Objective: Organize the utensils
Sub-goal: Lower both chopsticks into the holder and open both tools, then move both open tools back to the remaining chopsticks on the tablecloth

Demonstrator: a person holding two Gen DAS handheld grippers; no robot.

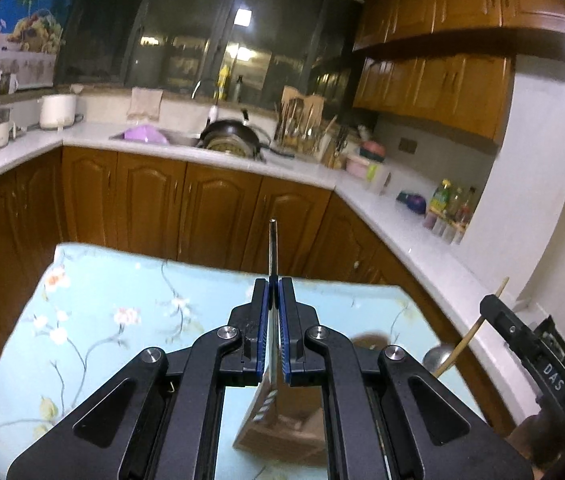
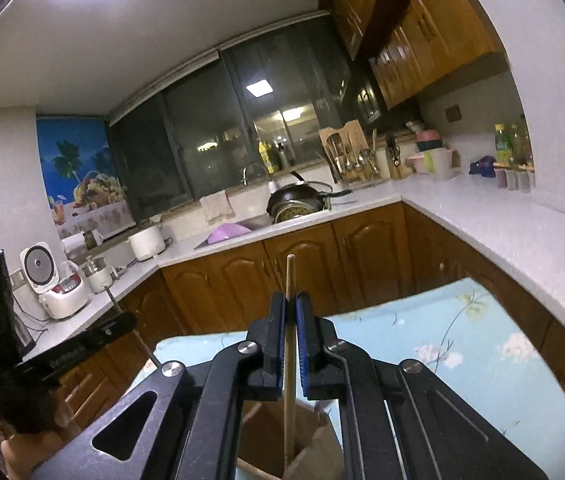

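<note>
My left gripper [image 1: 274, 286] is shut on a metal utensil [image 1: 273, 248] whose thin handle sticks up past the fingertips; its lower end reaches down toward a brown cardboard box [image 1: 282, 424] on the floral blue table [image 1: 122, 312]. My right gripper [image 2: 290, 300] is shut on a wooden-handled utensil [image 2: 290, 276] that stands upright with its lower end inside the same brown box [image 2: 306, 452]. The right gripper also shows at the right of the left wrist view [image 1: 522, 336], with the wooden handle [image 1: 470, 336] and a metal ladle bowl [image 1: 438, 356].
Wooden cabinets and a white L-shaped counter [image 1: 402, 224] surround the table. A sink with a black wok [image 1: 234, 136], a utensil rack [image 1: 302, 128], bottles [image 1: 450, 204] and rice cookers [image 2: 54, 280] stand on the counter.
</note>
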